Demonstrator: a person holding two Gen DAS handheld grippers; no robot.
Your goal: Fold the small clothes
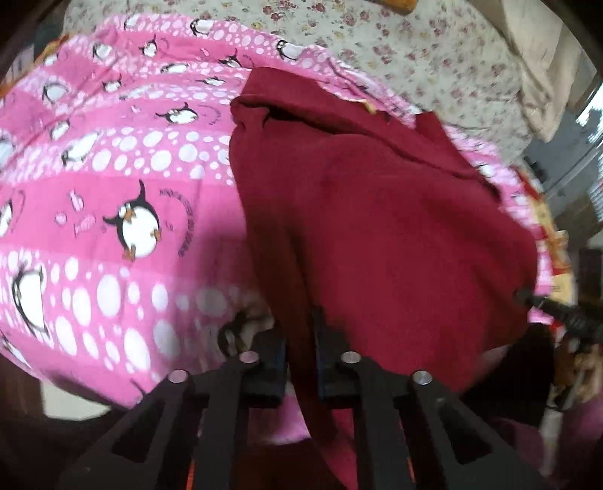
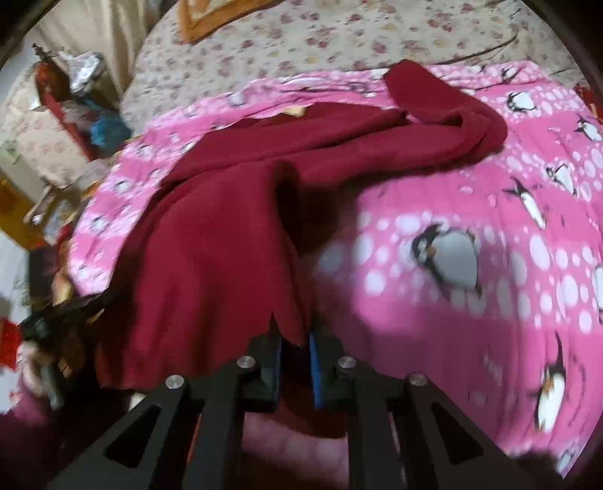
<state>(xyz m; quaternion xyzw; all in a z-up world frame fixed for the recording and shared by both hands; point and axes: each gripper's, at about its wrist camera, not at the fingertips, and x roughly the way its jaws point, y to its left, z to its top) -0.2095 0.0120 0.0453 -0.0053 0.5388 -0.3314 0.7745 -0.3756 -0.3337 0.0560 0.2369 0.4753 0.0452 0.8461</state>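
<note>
Nearest the lens in the left wrist view, the left tongs (image 1: pixel 301 362) are clenched on a fold of the dark red garment (image 1: pixel 377 226), the cloth pinched between the two black fingers (image 1: pixel 331 362) and hanging on below them. In the right wrist view the right tongs (image 2: pixel 296 362) are likewise clenched on the near hem of the same dark red garment (image 2: pixel 226 245), its notched edge caught between blue-lined pads (image 2: pixel 312 369).

From both grips the garment runs away over a pink penguin-print sheet (image 1: pixel 113 169) spread on the bed, seen again from the right wrist (image 2: pixel 471 245). The body of the garment lies rumpled rather than flat, with a deep crease up its middle. At its far end one sleeve (image 2: pixel 452 117) loops back on itself toward the right of the right wrist view; from the left wrist the far edge shows as a dark open fold (image 1: pixel 271 113).

Beyond the pink sheet lies a cream floral bedspread (image 2: pixel 339 34), also in the left wrist view (image 1: pixel 433 56). At the far left of the right wrist view stands a cluttered red-framed piece of furniture (image 2: pixel 64 98), too blurred to tell what it holds. The other tool (image 1: pixel 557 313) shows blurred at the right edge of the left wrist view.
</note>
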